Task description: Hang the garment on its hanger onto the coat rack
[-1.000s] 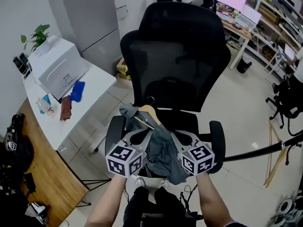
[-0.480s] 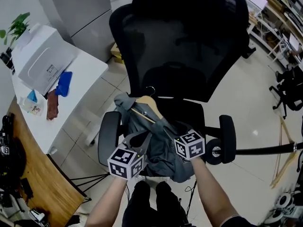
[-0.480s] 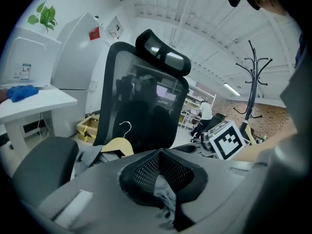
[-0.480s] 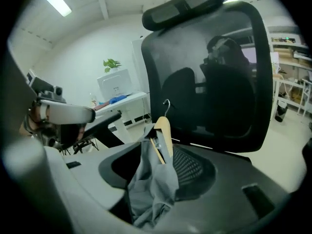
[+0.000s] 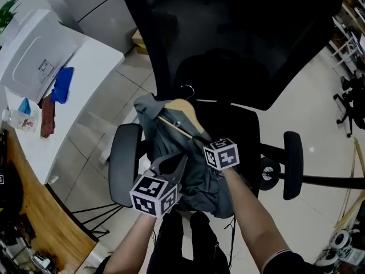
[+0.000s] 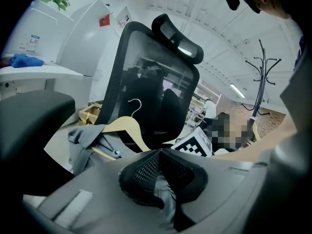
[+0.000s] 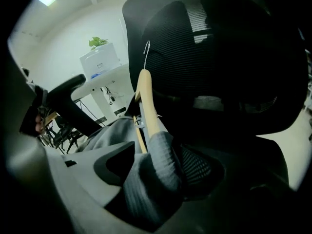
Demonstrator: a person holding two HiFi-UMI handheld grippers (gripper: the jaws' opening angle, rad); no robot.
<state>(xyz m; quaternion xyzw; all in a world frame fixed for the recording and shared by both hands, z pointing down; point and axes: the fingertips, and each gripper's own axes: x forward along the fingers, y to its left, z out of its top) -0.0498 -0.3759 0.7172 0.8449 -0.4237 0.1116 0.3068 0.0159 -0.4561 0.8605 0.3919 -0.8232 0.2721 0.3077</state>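
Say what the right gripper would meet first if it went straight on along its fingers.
The grey garment: a fold lies between the opening fingers of the right gripper. Just beyond comes the wooden hanger, then probably the chair backrest, though depth is hard to judge.

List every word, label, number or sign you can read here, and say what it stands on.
No text in these pictures can be read.
White box on the desk: a small printed label, too small to read.
Grey cabinet: a red sticker, blurred, not readable.
Marker cubes: black-and-white square patterns only, with no letters or numbers.
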